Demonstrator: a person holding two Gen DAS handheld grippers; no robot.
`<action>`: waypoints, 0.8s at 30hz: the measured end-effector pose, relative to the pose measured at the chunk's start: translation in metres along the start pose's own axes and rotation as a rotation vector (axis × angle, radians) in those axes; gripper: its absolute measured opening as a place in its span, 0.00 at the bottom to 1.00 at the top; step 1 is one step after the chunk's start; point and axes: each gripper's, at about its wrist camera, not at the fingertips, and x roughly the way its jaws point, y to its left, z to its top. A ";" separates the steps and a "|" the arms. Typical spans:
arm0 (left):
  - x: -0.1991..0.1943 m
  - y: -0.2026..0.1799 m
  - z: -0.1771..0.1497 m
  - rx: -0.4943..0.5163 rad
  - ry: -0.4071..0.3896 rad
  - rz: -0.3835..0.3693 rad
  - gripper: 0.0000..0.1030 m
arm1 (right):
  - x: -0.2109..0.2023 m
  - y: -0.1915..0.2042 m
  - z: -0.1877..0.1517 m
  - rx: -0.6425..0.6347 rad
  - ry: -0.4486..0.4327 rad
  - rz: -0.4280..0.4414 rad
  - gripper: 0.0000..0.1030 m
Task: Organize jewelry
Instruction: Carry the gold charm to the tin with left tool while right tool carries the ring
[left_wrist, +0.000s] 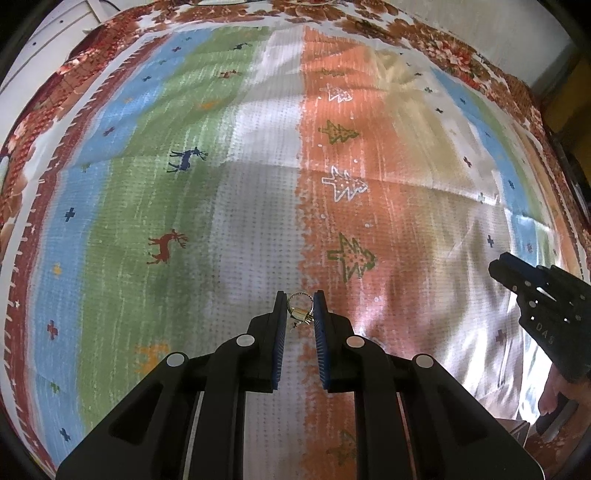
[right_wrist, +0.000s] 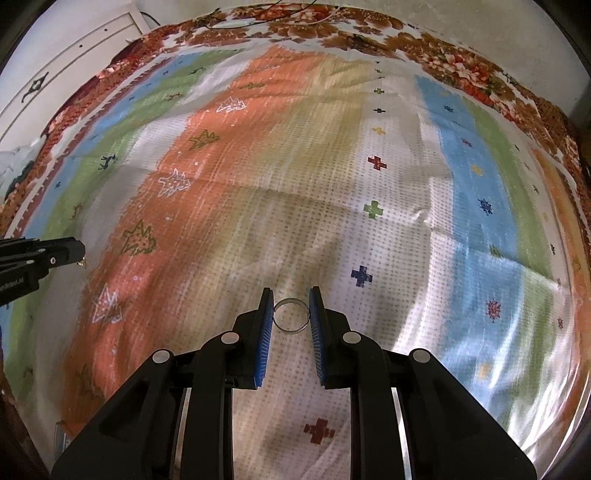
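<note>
Blue ridged pads are lining the black fingers of both grippers, and each pair is squeezing a small piece of jewelry.

The left gripper (left_wrist: 300, 304) is pinching a little gold and silver ring with a tiny charm (left_wrist: 300, 310) between its fingers. The fingers are close together and are clamped on it. The charm is hanging down from the ring, just above the striped cloth with deer and tree pictures (left_wrist: 184, 122).

The right gripper (right_wrist: 291, 306) is holding a plain thin silver ring (right_wrist: 291, 314). Its fingers are pressing on the two sides of the ring, so the round hole is showing between them. This ring is also sitting above the striped cloth, over a white part with little crosses.

The striped cloth is lying over a bed with a brown flowered cover (right_wrist: 461, 62) showing past its far edge.

In the left view, the right gripper is poking in to the right of the charm ring, well apart from it, and a person's hand (left_wrist: 554, 391) is gripping its handle. In the right view, the left gripper is poking in far to the left of the silver ring.
</note>
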 end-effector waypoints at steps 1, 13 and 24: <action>-0.001 0.000 0.000 -0.001 -0.002 -0.002 0.14 | -0.002 0.000 -0.001 0.002 -0.001 0.001 0.20; -0.019 -0.006 -0.006 -0.004 -0.038 -0.033 0.14 | -0.029 0.004 -0.014 -0.009 -0.041 0.003 0.20; -0.042 -0.027 -0.019 0.030 -0.079 -0.065 0.13 | -0.055 0.008 -0.031 -0.013 -0.078 0.024 0.20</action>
